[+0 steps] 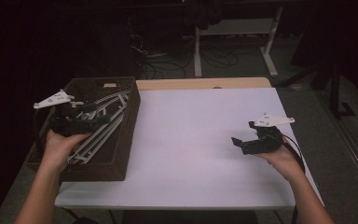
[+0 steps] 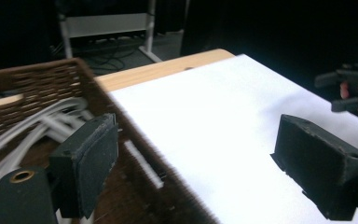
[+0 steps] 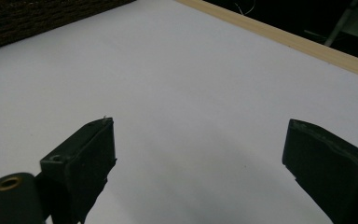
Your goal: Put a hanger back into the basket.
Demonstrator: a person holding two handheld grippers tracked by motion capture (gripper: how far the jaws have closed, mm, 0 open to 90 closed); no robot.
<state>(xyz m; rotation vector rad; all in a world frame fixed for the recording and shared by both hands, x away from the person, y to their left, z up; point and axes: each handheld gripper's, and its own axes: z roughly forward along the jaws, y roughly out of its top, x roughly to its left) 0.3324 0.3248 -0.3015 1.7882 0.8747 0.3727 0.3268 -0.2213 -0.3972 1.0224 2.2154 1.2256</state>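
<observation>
White rods (image 1: pixel 98 126): heaped inside the wicker basket (image 1: pixel 126 135) at the table's left edge; judged stowed.
Left gripper (image 1: pixel 100 119): above the basket, jaws wide apart, nothing between them.
Right gripper (image 1: pixel 242 142): gaping, empty, over the bare white tabletop (image 1: pixel 191 140).
Left to do: apparently little.

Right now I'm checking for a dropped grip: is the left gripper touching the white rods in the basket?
Apart. In the left gripper view the left gripper stands open with nothing between its pads, and the white rods lie off to the side in the basket.
</observation>
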